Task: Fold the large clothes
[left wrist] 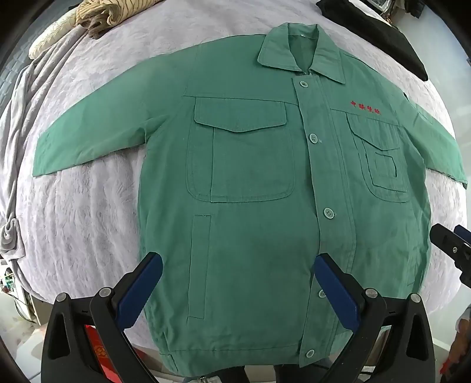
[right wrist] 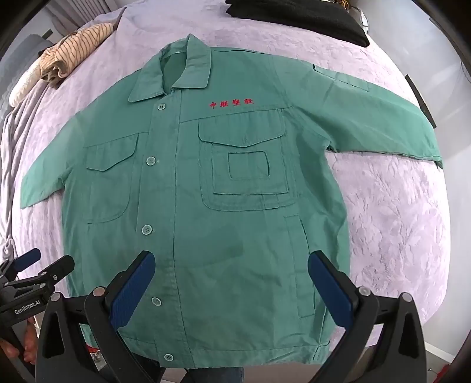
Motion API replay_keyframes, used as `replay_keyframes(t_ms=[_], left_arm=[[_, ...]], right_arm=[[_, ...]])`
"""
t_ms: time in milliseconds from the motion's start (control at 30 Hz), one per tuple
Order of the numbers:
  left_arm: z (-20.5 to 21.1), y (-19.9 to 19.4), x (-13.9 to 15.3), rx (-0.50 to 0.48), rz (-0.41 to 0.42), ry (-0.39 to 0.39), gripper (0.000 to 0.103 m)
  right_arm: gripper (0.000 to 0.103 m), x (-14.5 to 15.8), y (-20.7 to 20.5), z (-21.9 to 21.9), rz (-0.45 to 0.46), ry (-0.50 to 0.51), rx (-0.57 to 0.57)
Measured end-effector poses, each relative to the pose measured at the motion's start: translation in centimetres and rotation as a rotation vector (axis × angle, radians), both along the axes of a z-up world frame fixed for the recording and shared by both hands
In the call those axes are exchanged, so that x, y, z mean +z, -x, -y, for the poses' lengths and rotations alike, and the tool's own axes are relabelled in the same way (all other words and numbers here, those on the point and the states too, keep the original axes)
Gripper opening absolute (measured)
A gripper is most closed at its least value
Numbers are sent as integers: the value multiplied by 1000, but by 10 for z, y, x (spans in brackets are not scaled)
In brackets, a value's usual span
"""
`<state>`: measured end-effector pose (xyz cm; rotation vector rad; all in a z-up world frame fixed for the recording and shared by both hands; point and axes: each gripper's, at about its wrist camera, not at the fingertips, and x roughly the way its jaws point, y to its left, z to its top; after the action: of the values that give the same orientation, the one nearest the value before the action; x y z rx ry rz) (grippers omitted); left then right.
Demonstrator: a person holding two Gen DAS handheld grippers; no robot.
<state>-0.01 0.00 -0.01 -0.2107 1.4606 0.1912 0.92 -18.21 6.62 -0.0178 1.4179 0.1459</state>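
Note:
A green buttoned work jacket (left wrist: pixel 250 182) (right wrist: pixel 212 188) lies flat and face up on a pale lilac blanket, collar away from me, both sleeves spread sideways, red embroidered characters on its chest. My left gripper (left wrist: pixel 238 265) hangs open above the lower half of the jacket, blue pads wide apart with nothing between them. My right gripper (right wrist: pixel 231 262) is likewise open above the jacket's lower front, holding nothing. Each gripper shows at the other view's edge: the right gripper (left wrist: pixel 453 244), the left gripper (right wrist: pixel 38 265).
The lilac blanket (left wrist: pixel 88 206) (right wrist: pixel 397 221) covers a bed. A striped cream garment (left wrist: pixel 100 14) (right wrist: pixel 70 47) lies bunched at the far left. A folded black cloth (left wrist: pixel 391 38) (right wrist: pixel 300 17) rests at the far right. A grey cover (left wrist: pixel 17 123) hangs off the left edge.

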Motion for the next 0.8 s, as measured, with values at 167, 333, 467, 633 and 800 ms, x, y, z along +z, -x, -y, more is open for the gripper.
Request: replay_keyframes(t_ms=[167,333,467,633,800], left_arm=[[0,1,0,5,-11,5,103],[-1,1,2,7,-10,6,103],[0,0,0,1,0,4,103],[0,1,-1,-7,3,4,103],[-1,-1,-2,-8,4,2,103]], right_arm=[[103,0,1,0,0,0,1],[103,-1,1,-1,-1,-1,2],[103,-1,1,-2,-2,-1,3],[103,-2,0,-3,-4,-1,5],[103,-3,0,-3,-5,1,7]])
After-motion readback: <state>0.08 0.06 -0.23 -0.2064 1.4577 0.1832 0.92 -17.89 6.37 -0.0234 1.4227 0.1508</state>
